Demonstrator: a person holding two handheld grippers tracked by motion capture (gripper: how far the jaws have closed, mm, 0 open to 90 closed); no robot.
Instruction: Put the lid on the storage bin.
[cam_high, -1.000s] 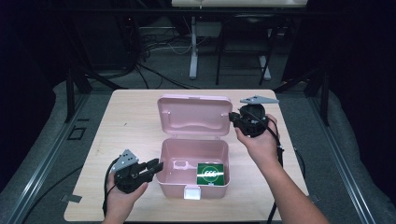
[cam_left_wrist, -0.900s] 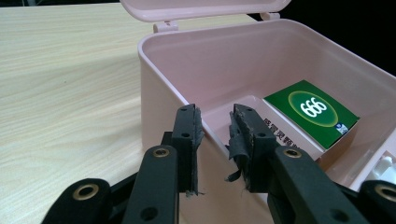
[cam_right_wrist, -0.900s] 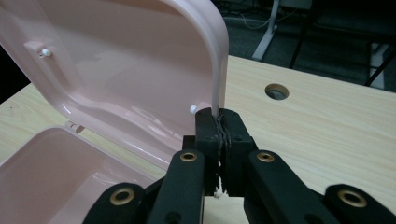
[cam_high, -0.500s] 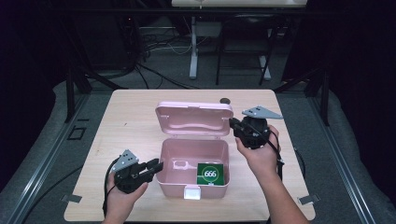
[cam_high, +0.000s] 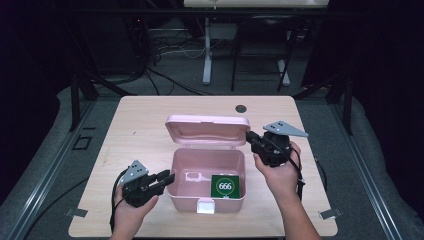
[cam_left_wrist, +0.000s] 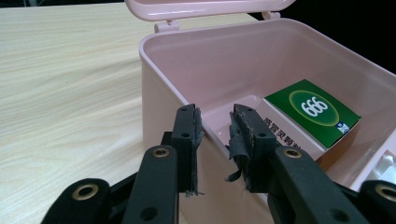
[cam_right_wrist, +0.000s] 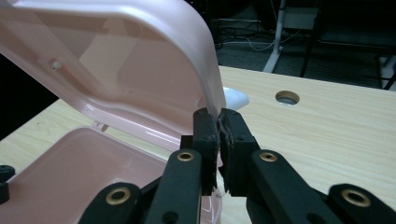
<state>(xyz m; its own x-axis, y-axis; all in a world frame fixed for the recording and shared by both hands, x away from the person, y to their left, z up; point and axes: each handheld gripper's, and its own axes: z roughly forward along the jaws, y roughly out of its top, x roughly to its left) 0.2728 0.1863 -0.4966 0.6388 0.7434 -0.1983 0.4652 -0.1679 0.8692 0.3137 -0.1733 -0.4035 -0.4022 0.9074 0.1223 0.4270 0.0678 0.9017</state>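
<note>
The pink box (cam_high: 207, 185) sits near the front edge of the table (cam_high: 145, 120), about midway between its left and right sides, with its lid (cam_high: 207, 131) raised and leaning toward the back. Inside, against the right half of the floor, lies a green packet (cam_high: 223, 186) printed with "666". The packet being already in the box, the job now looks like shutting the lid, and that part is barely begun: the lid stands close to upright and the white latch (cam_high: 205, 206) on the front wall hangs free.

The right tool (cam_right_wrist: 218, 122) is pressed together on the right-hand edge of the lid, pinching the thin plastic rim between its pads, as the right gripper view shows close up. The left tool (cam_left_wrist: 214, 122) stands partly spread, its two jaws either side of the box's left wall; from the left gripper view I cannot tell whether the pads actually press on the wall or merely straddle it. What is left, in my judgement, is to swing the lid forward and down while the box is steadied, then press the latch home.

The table is pale wood grain, bare apart from the box, with a round cable hole (cam_high: 241, 108) near its back edge. Around it the room is dark, with grey flooring, black frame legs and loose cables behind.
</note>
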